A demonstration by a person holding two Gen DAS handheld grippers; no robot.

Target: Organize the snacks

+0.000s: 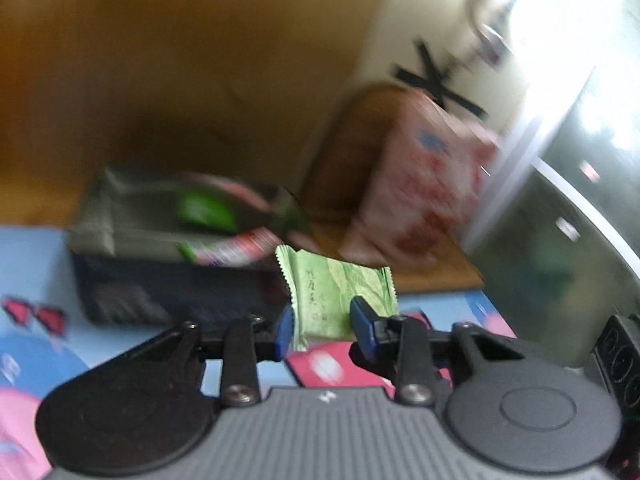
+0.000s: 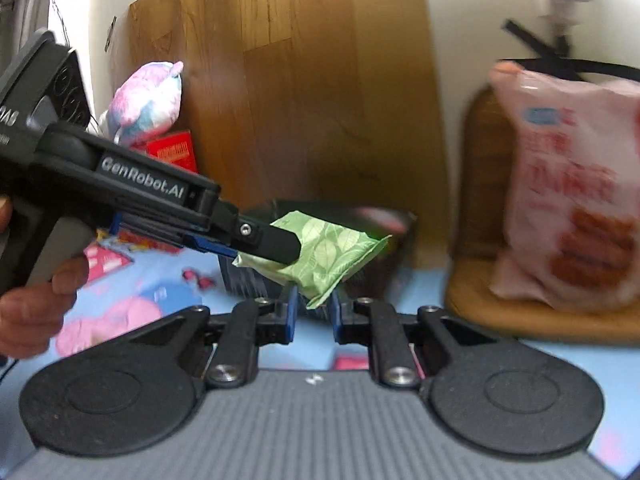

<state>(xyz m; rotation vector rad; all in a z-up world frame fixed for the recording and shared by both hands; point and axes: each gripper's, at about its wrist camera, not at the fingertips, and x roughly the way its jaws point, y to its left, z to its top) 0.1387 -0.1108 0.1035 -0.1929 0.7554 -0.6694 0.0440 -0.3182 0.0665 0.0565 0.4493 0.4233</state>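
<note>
Blue patterned mat, dark box [image 2: 256,280] behind. Both grippers pinch one green packet [image 2: 324,252] in mid-air above it — left gripper [image 2: 280,256] on its end, right gripper [image 2: 312,312] on a corner. Looks light, crinkly, slippery — best held by the sealed edges.

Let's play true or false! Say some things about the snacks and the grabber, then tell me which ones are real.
1. The left gripper holds a green packet. True.
2. The big pink bag lies flat on the blue mat. False: it stands upright on a wooden seat.
3. A plush toy sits beside the wooden board. True.
4. The dark box is empty. False: snack packets lie in it.
</note>
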